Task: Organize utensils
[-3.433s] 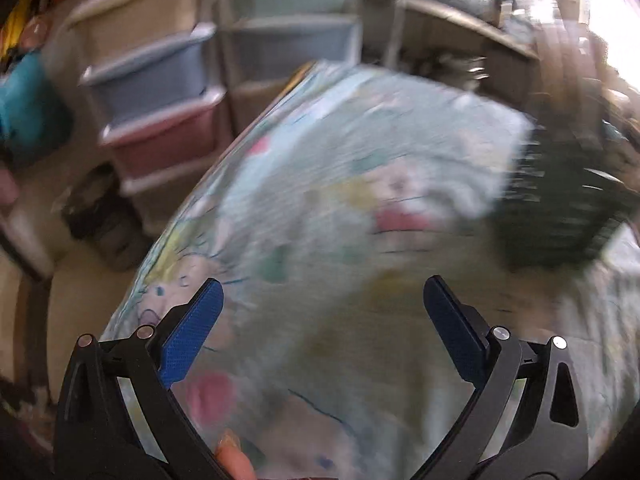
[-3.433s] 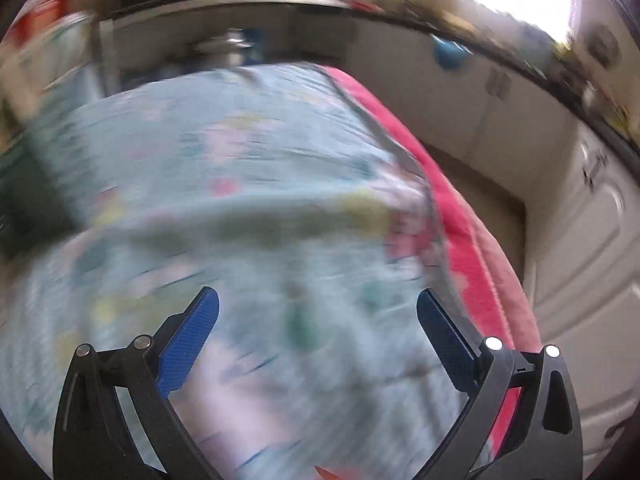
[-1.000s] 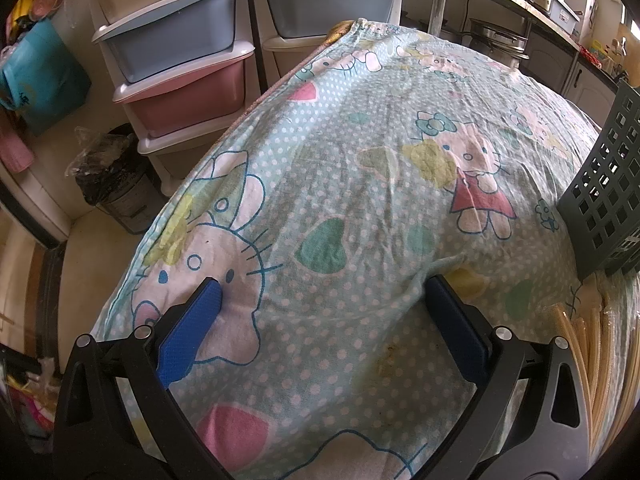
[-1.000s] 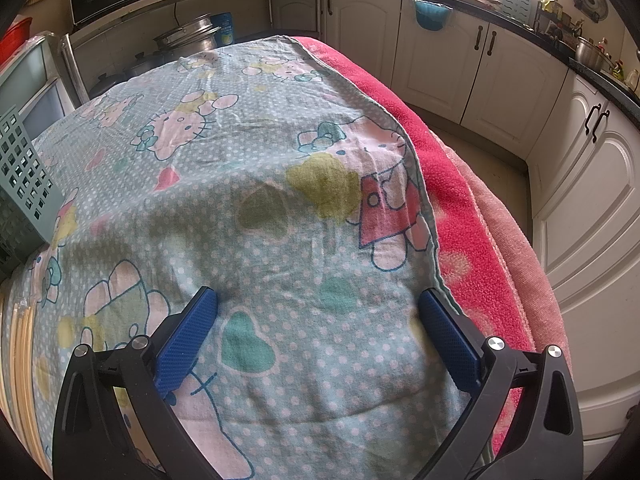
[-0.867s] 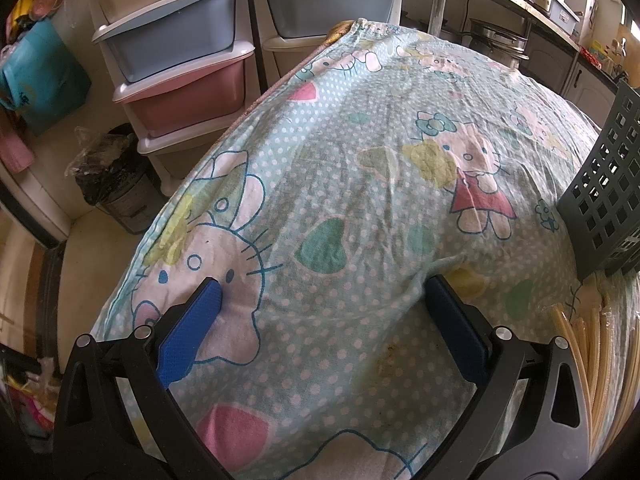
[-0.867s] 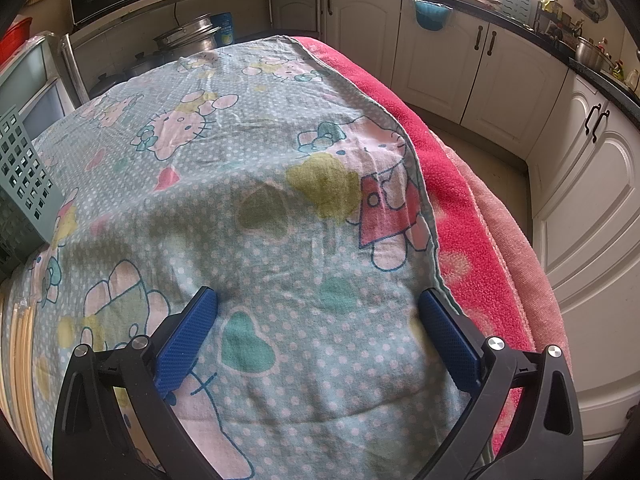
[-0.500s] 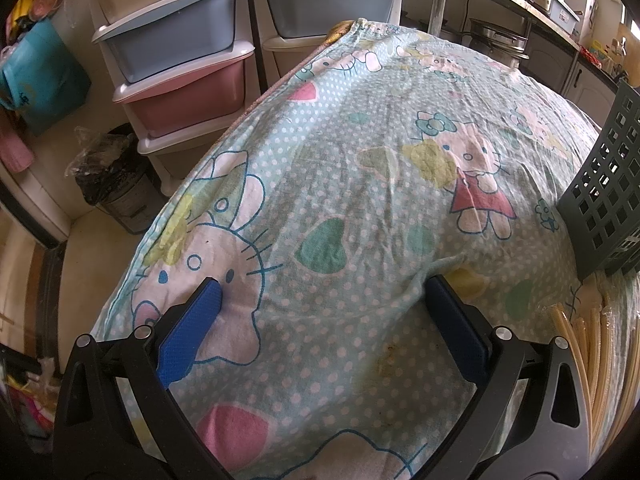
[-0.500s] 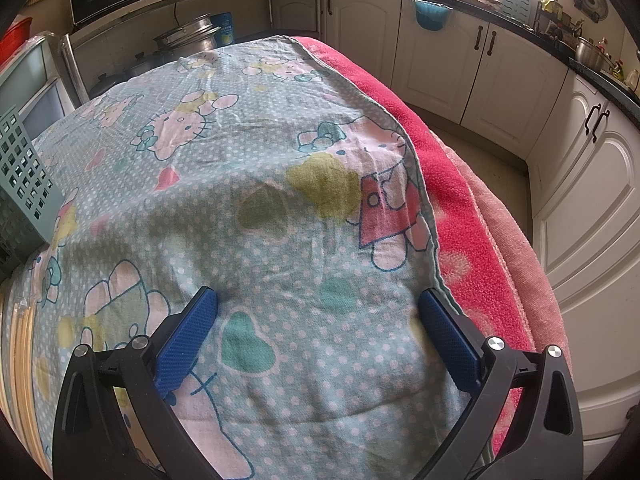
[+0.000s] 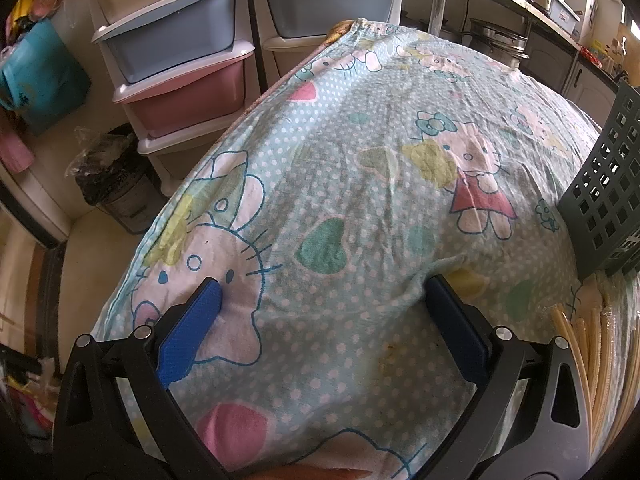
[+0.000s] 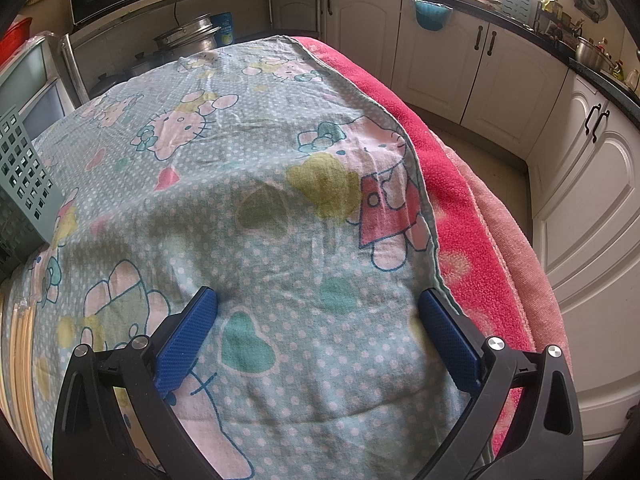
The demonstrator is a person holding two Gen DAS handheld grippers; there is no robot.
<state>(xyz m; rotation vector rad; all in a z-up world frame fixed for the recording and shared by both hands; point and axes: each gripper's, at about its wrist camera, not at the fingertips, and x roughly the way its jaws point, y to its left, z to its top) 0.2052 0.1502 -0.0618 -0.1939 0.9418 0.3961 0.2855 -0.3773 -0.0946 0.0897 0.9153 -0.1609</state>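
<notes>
A bundle of pale wooden chopsticks (image 9: 588, 364) lies on the cartoon-print cloth at the right edge of the left wrist view, and shows again as chopsticks (image 10: 18, 364) at the left edge of the right wrist view. A grey-green perforated basket (image 9: 608, 196) stands just beyond them; the same basket (image 10: 22, 184) appears at the right wrist view's left edge. My left gripper (image 9: 320, 292) rests open on the cloth, nothing between its blue pads. My right gripper (image 10: 318, 300) is also open and empty, tips pressing the cloth.
The table is covered by the light-blue cloth (image 9: 360, 160) over a pink towel (image 10: 460, 200) along its right side. Plastic drawer units (image 9: 180, 60) and a bagged bin (image 9: 116, 184) stand left of the table. Kitchen cabinets (image 10: 580, 160) line the right.
Over three seconds ago both views were blurred with motion; since about a second ago both grippers have rested still on the cloth, open as before.
</notes>
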